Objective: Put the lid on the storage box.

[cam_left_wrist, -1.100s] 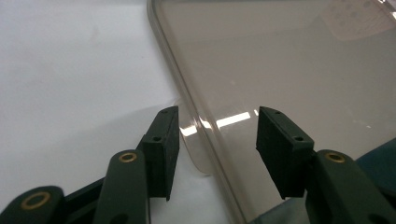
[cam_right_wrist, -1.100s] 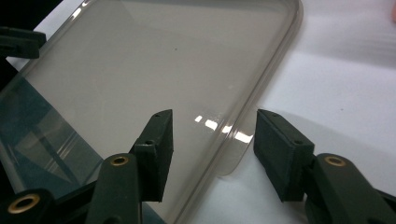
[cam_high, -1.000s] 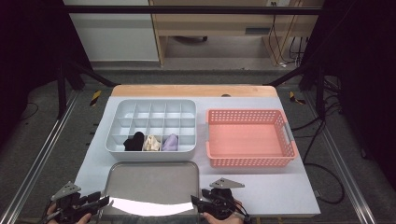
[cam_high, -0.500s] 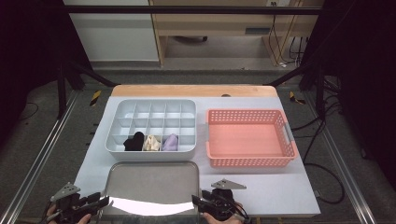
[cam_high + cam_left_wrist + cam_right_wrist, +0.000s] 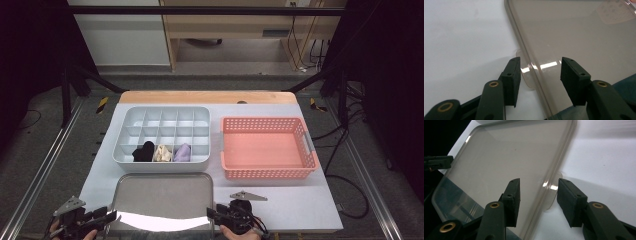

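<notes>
A clear plastic lid [image 5: 162, 197] lies flat at the table's front edge. My left gripper [image 5: 111, 216] is at its left edge. In the left gripper view the jaws [image 5: 540, 72] are open and straddle the lid's rim [image 5: 579, 32] and a small tab [image 5: 526, 75], touching neither. My right gripper [image 5: 211, 214] is at the lid's right edge. Its jaws [image 5: 538, 192] have just been closing and straddle the rim [image 5: 516, 155] and a tab [image 5: 551, 195], with gaps on both sides.
A pale divided organizer box [image 5: 165, 112] sits behind the lid, with black [image 5: 145, 151], cream [image 5: 162, 153] and lilac [image 5: 183, 152] rolled items in its front row. A pink perforated basket [image 5: 267, 172] stands to its right. White tabletop [image 5: 300, 200] lies in front of the basket.
The right gripper's jaws have drawn a little closer together around the lid's right edge. Neither hand has shifted, and the lid lies where it was.
</notes>
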Demonstrator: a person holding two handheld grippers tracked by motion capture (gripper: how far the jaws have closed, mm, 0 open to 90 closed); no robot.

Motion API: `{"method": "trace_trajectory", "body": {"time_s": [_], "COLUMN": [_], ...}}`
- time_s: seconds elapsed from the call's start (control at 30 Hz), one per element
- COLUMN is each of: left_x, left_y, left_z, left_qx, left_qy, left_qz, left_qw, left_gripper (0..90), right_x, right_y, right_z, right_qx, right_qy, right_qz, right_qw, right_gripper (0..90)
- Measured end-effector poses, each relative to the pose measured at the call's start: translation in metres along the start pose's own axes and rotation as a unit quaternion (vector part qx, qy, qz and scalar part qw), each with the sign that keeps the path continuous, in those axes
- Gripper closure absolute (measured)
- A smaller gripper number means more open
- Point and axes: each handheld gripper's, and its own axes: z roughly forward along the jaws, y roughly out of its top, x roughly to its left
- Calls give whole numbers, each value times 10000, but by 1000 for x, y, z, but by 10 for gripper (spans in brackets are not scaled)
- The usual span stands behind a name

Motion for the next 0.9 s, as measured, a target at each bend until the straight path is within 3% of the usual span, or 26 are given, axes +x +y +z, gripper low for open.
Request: {"method": "trace_trajectory", "body": {"time_s": [0.33,0.57,0.73,0.9], "left_x": [0,-1,0,0], "left_y": [-1,0,0,-1], "left_z": [0,0,0,0], "left_qx": [-15,-12,-13,-16], "left_qy": [-4,30,31,27], "left_qz": [19,26,30,22], "left_qw": [10000,10000,10000,10000], "left_gripper": [502,504,504,505], "right_x": [-2,-5,-10,-5], "right_y": [0,4,6,9], "right_z": [-1,-1,-6,-11], "right_qx": [10,99,2,-121], "right_qy": [-20,23,262,269], "right_qz": [34,413,704,605], "right_qw": [10000,9991,9972,9977], "right_gripper": [595,637,667,667]}}
